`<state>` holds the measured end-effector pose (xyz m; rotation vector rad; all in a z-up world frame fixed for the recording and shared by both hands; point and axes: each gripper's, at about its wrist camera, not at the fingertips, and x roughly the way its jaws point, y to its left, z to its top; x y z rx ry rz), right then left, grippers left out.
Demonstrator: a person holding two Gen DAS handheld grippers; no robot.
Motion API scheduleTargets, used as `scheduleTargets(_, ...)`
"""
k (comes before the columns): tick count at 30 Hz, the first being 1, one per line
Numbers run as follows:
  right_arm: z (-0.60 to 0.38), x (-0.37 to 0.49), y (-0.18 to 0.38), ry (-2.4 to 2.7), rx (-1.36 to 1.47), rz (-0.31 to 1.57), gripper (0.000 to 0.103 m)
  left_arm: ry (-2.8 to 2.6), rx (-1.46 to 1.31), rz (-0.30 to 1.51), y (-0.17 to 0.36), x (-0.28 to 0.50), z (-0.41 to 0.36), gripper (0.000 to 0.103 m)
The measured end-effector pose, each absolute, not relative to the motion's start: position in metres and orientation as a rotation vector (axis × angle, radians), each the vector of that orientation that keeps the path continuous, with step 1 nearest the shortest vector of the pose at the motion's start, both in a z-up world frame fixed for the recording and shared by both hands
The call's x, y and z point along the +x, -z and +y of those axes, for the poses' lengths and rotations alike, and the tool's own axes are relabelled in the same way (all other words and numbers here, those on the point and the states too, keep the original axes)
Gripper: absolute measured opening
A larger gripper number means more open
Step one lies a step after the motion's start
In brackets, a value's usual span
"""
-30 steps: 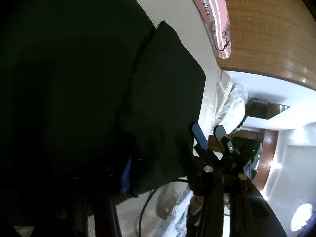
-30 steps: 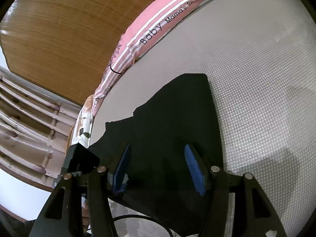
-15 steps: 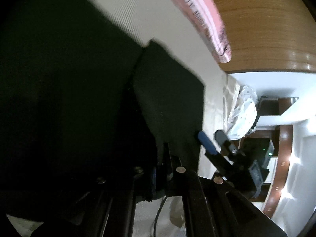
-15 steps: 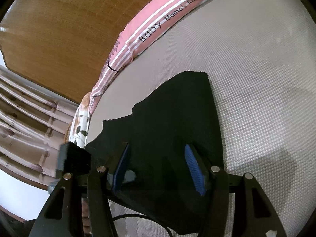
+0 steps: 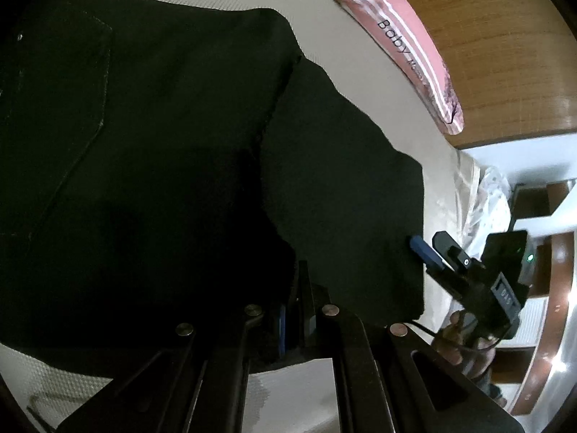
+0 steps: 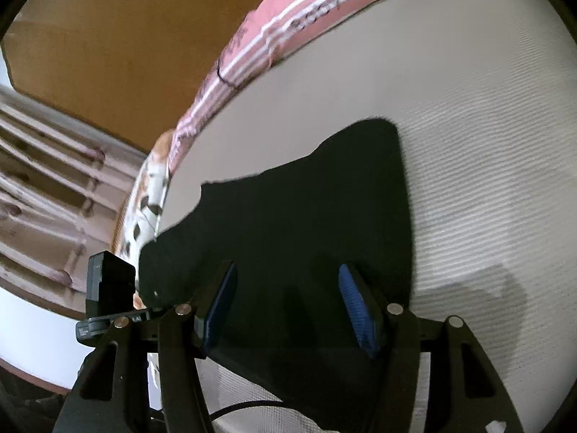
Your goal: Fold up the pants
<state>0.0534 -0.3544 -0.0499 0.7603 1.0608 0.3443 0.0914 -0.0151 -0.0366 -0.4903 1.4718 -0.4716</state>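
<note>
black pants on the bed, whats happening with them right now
A person with a handheld gripper in each hand is folding the black pants on the pale mattress. The left gripper is shut on the dark fabric at the near edge. The right gripper is open, its blue pads spread over the pants without pinching them. A pink pillow lies along the headboard.

Dim left view, motion-blurred right view (fisheye-warped edges), soft shadows.

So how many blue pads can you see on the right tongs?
2, both seen from the right wrist: one blue pad on the left finger, one blue pad on the right finger, apart over the black pants. None looks hidden.
</note>
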Motion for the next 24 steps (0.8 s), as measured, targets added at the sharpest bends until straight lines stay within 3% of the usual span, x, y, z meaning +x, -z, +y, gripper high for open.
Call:
scheduleTargets(16, -0.318, 0.023, 0.049, -0.318, 0.537, 1.155, 0.056, 0.498, -0.265, 1.390, 0.030, 0.091, -0.026, 0.006)
scheduleTargets(24, -0.308, 0.031, 0.041, -0.296, 0.469, 1.188, 0.061, 0.444, -0.291, 1.374, 0.018, 0.093, -0.017, 0.019)
